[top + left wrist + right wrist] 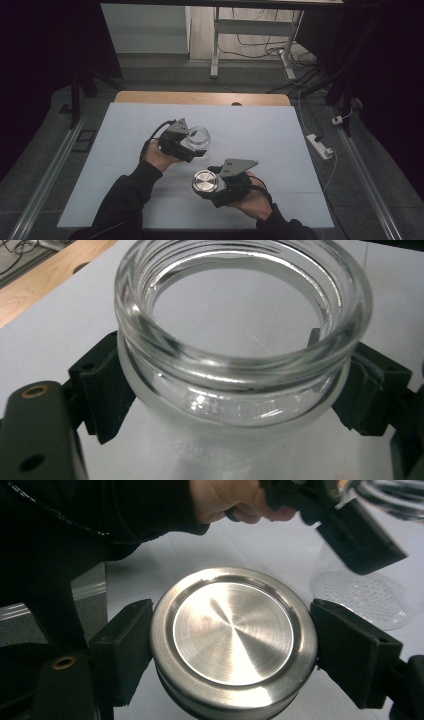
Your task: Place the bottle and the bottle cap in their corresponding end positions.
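Partly, the left claw (196, 145) hides the glass jar (198, 137).

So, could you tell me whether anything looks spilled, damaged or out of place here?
Nothing stands out. The glass jar is empty and intact in the left gripper, and the metal lid sits undented in the right gripper, on a clean table.

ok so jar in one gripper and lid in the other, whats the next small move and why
Probably carry the lid over the jar and level it above the mouth. The left gripper clamps the jar below its open threaded rim, the right gripper clamps the lid by its edge, and the two are still apart.
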Available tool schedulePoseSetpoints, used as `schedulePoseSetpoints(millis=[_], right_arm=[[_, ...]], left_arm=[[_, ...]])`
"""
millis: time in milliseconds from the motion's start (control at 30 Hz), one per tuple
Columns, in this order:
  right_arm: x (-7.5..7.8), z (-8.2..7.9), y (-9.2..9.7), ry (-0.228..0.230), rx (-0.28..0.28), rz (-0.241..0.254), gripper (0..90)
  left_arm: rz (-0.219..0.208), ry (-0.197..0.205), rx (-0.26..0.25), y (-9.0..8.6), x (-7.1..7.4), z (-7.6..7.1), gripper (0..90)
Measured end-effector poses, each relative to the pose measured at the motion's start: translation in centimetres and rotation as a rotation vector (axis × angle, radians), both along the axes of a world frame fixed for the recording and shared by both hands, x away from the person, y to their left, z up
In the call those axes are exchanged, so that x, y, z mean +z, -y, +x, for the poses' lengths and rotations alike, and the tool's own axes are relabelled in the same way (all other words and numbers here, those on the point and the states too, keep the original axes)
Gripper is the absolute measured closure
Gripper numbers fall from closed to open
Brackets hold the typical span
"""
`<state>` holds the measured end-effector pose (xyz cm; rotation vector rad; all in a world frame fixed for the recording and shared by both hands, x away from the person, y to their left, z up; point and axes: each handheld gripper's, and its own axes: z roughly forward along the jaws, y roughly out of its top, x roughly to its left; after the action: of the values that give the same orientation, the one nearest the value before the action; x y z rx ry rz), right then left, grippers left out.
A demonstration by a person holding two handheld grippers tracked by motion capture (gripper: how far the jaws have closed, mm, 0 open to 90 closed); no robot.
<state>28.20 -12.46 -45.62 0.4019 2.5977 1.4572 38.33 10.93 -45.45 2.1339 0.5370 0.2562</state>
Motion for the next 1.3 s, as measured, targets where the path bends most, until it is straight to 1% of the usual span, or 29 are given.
schedulePoseSetpoints(millis=[33, 200, 333, 400, 467, 667, 833, 1167, 1300], right_arm=[[-0.1, 0.0, 0.0, 0.0, 0.0, -0.005, 19.7], [-0.8, -0.1, -0.3, -0.011, 0.002, -0.002, 19.7], [-1.5, -0.2, -0.6, -0.018, 0.006, -0.012, 19.7], [-1.8, -0.1, -0.7, -0.014, 0.011, -0.015, 19.8], [-2.2, -0.1, -0.9, -0.012, 0.011, -0.021, 19.8], [-3.2, 0.1, -1.0, -0.023, 0.002, -0.03, 19.7], [-4.0, 0.2, -1.2, -0.029, -0.002, -0.053, 19.7], [-5.6, 0.7, -1.7, -0.015, -0.002, -0.105, 19.7], [-6.0, 1.1, -1.6, -0.024, -0.01, -0.112, 19.7]], left_arm=[[-0.006, -0.002, 0.005, 0.0, -0.1, 0.1, 15.7], [0.001, 0.003, 0.016, 0.0, -0.4, 0.5, 15.7], [0.001, 0.004, 0.027, 0.2, -0.8, 0.9, 15.7], [-0.001, 0.004, 0.032, 0.3, -1.0, 1.0, 15.7], [0.008, 0.007, 0.031, 0.3, -1.1, 1.2, 15.7], [0.005, 0.001, 0.044, 0.6, -1.8, 1.6, 15.7], [0.008, -0.005, 0.051, 0.8, -2.5, 1.9, 15.6], [0.017, -0.01, 0.067, 1.0, -3.5, 2.2, 15.7], [0.021, -0.015, 0.07, 1.0, -3.8, 2.4, 15.6]])
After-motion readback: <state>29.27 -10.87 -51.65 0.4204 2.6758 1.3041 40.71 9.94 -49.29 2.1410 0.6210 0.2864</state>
